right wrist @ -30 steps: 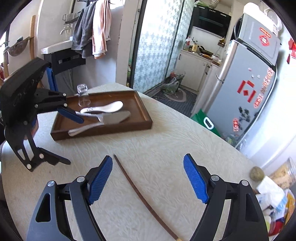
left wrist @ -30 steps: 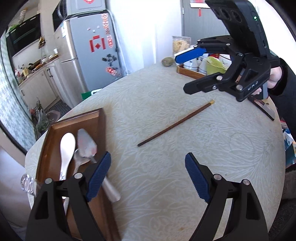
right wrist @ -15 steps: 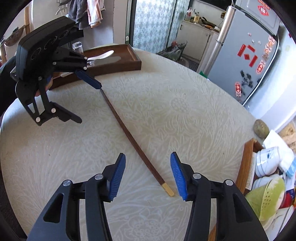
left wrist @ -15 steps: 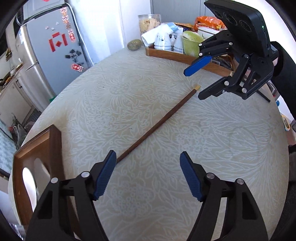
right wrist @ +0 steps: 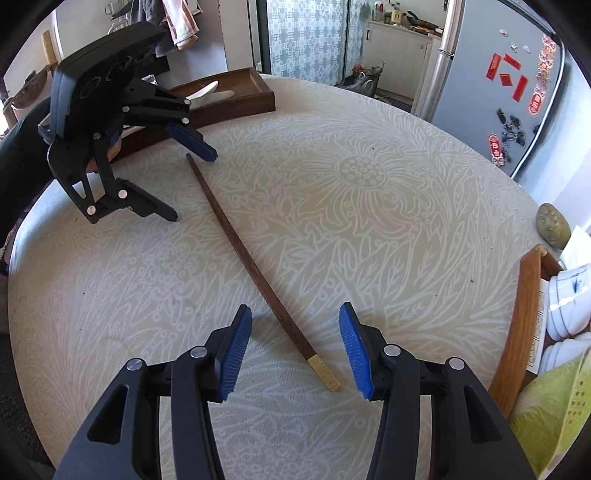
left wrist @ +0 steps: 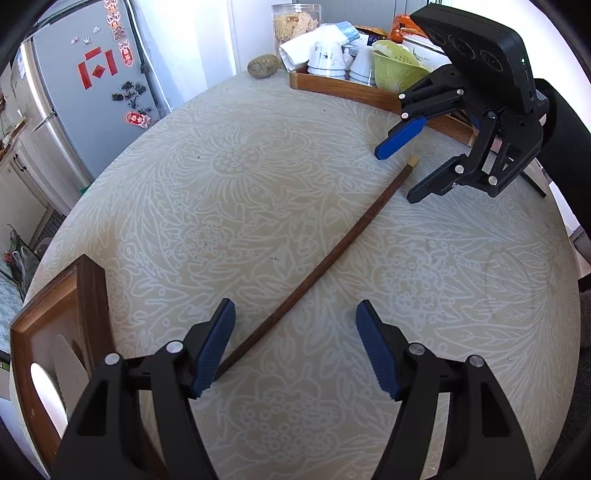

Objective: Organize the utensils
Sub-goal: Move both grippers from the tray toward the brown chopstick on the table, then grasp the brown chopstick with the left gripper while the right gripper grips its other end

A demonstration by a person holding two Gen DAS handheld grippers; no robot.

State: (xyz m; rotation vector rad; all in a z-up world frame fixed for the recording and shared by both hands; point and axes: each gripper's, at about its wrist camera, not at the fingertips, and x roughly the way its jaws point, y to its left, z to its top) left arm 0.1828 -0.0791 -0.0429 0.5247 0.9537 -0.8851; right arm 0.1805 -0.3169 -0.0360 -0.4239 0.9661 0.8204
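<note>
A long dark wooden chopstick (left wrist: pixel 325 262) (right wrist: pixel 251 266) with a pale gold end lies diagonally on the round table. My left gripper (left wrist: pixel 295 325) (right wrist: pixel 192 186) hangs low over its thin end. Its jaws are closing, the stick runs between them close to the left pad, and neither pad presses on it. My right gripper (right wrist: pixel 295 314) (left wrist: pixel 397 176) straddles the gold-tipped end, open, both pads clear of the stick. A dark wooden tray (left wrist: pixel 92 295) (right wrist: pixel 258 99) at the table's edge holds a white spoon (right wrist: pixel 205 90) and a metal server (left wrist: pixel 68 358).
A second, lighter wooden tray (left wrist: pixel 354 90) with white cups and a green colander (left wrist: pixel 395 62) stands at the far side, a stone (left wrist: pixel 263 66) and a jar (left wrist: pixel 295 22) beside it. The patterned table (left wrist: pixel 258 184) drops off all round. A grey fridge (left wrist: pixel 92 92) stands beyond.
Both grippers came down toward the table and now sit over opposite ends of the chopstick. Both pairs of jaws narrowed, the right more. The left view swung away from the dark tray.
</note>
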